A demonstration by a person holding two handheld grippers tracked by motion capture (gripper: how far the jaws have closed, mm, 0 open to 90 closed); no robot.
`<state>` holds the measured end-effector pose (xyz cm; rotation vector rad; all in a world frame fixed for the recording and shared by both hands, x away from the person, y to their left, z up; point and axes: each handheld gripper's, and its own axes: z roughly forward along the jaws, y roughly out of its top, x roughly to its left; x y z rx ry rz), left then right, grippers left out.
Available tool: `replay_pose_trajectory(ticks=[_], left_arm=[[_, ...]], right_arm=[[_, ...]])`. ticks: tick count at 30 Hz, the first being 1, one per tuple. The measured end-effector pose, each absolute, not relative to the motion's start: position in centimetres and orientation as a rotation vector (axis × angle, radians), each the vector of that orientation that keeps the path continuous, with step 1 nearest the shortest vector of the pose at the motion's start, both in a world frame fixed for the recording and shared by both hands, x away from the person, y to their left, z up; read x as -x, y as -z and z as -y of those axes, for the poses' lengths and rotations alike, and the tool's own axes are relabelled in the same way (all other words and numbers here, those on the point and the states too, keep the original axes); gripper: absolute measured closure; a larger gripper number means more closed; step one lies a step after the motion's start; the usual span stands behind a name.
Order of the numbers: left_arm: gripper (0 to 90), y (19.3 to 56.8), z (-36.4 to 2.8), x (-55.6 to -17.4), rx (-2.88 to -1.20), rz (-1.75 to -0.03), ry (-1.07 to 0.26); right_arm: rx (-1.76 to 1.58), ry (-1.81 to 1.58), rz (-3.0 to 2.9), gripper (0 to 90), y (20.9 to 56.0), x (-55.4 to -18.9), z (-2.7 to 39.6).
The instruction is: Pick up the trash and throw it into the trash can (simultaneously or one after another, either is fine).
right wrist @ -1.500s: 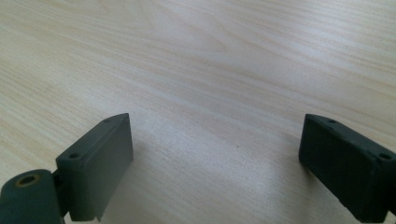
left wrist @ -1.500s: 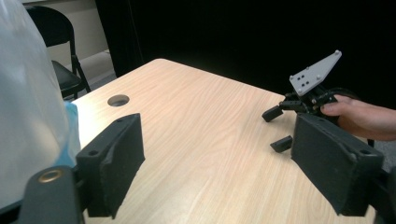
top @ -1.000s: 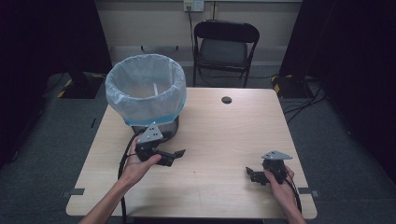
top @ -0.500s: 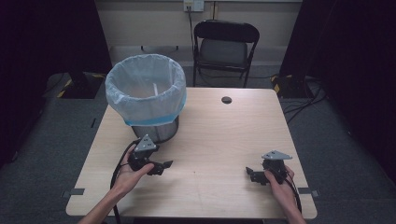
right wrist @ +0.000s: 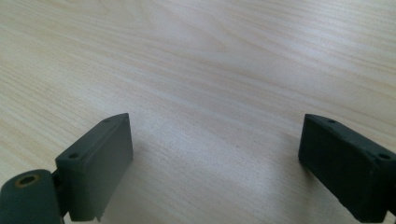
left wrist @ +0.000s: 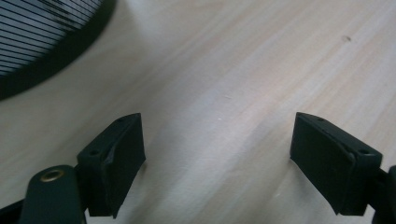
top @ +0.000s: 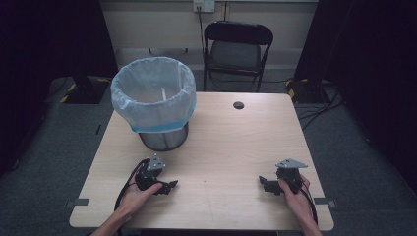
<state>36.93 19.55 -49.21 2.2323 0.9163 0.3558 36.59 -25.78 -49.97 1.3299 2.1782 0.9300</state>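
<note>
With both grippers [top: 169, 186] [top: 263, 183] spread and nothing held, the bin [top: 155, 103] at eleven o'clock could be knocked over by a careless swing.

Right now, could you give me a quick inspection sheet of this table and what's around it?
Surface: pale wooden table, with a round cable hole near the far edge.
Job's things: wire-mesh bin lined with a pale blue bag, upright at the far left of the table; its inside can't be made out.
Clutter: nothing seen.
Grippers: left gripper and right gripper are each held in a hand low at the near edge, jaws wide open and holding nothing.
Cables: a black cable loops from the left gripper; more lie on the floor at the right.
Surroundings: folding chair behind the table, grey carpet, dark curtains.
</note>
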Motion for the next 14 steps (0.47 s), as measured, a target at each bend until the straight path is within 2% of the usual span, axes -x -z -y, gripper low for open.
replay_pose_trajectory(ticks=[7,14], left_arm=[[10.0,49.94,-19.7,-36.8,-2.192,-0.909,-0.39],[7.2,50.09,-19.67,-36.87,-2.179,-0.907,-0.387]], right_arm=[[-1.33,-0.93,-2.178,9.3,49.97,-36.58,25.78],[-1.33,-0.929,-2.178,9.3,49.98,-36.57,25.78]])
